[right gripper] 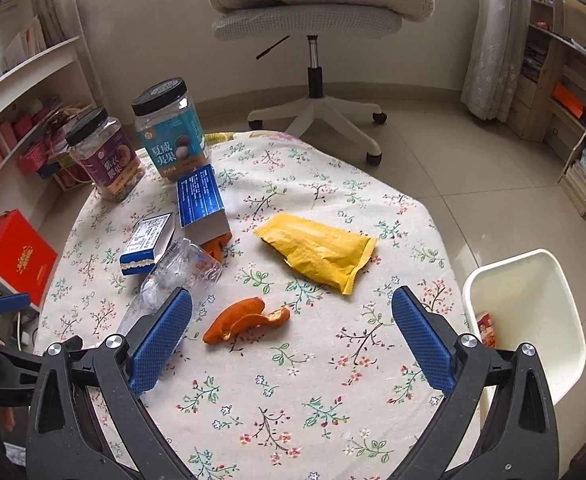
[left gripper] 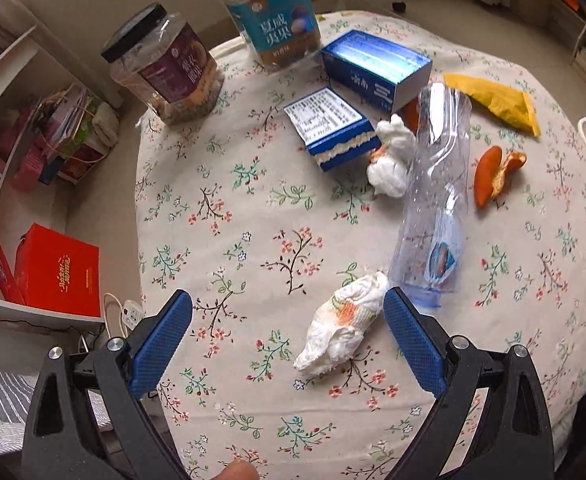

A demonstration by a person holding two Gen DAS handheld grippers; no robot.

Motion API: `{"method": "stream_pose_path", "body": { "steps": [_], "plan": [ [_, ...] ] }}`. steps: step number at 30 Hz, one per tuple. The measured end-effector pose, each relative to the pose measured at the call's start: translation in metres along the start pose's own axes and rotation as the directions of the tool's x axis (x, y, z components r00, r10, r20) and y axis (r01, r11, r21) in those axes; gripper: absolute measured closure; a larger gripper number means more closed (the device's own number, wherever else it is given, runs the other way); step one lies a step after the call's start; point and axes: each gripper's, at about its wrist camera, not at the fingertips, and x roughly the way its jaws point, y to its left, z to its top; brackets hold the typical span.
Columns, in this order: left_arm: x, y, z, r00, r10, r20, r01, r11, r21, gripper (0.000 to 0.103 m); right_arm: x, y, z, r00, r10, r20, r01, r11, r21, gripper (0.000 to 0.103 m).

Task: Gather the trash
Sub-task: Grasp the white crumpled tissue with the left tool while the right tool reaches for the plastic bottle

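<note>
Left gripper (left gripper: pixel 287 322) is hovering wide open and empty over the near part of the table (left gripper: pixel 253 240), with a crumpled tissue (left gripper: pixel 343 326) lying between its pads, closer to the right pad. Right gripper (right gripper: pixel 293 320) is also standing open and holding nothing, over an orange peel (right gripper: pixel 245 320). I am judging the tissue as very light and soft; it is likely to squash flat, so taking it across its thick middle seems best. The peel is looking light, curved and a little stiff. Just right of the tissue an empty bottle (left gripper: pixel 433 200) is lying, thin and probably slippery. A white bin (right gripper: pixel 533 320) is waiting at the right edge.
</note>
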Motion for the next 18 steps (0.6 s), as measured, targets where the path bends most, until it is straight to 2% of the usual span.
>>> {"method": "stream_pose_path", "body": {
  "steps": [5, 7, 10, 12, 15, 18],
  "plan": [
    [0.027, -0.016, -0.016, 0.995, -0.065, -0.075, 0.073, 0.99, 0.118, 0.01, 0.013, 0.0, -0.006, 0.995, 0.062, -0.076, -0.058, 0.997, 0.049, 0.007],
    [0.036, -0.023, -0.017, 0.994, -0.07, -0.083, 0.082, 0.983, 0.162, 0.019, 0.018, -0.001, -0.007, 0.99, 0.097, -0.106, -0.09, 0.994, 0.066, 0.007],
    [0.047, -0.028, -0.015, 0.992, -0.088, -0.087, 0.103, 0.976, 0.19, 0.035, 0.029, 0.001, -0.008, 0.972, 0.173, -0.156, -0.156, 0.981, 0.115, 0.007],
    [0.05, -0.028, -0.014, 0.982, -0.156, -0.105, 0.172, 0.971, 0.169, 0.062, 0.04, 0.004, -0.007, 0.958, 0.219, -0.186, -0.19, 0.969, 0.159, 0.007],
    [0.036, -0.019, -0.016, 0.98, -0.181, -0.078, 0.191, 0.971, 0.146, 0.063, 0.052, 0.012, -0.004, 0.94, 0.257, -0.223, -0.215, 0.957, 0.196, 0.007],
    [0.001, 0.005, -0.019, 0.98, -0.196, 0.017, 0.194, 0.977, 0.088, 0.063, 0.061, 0.029, 0.001, 0.939, 0.253, -0.234, -0.213, 0.96, 0.184, 0.007]
  ]
}}
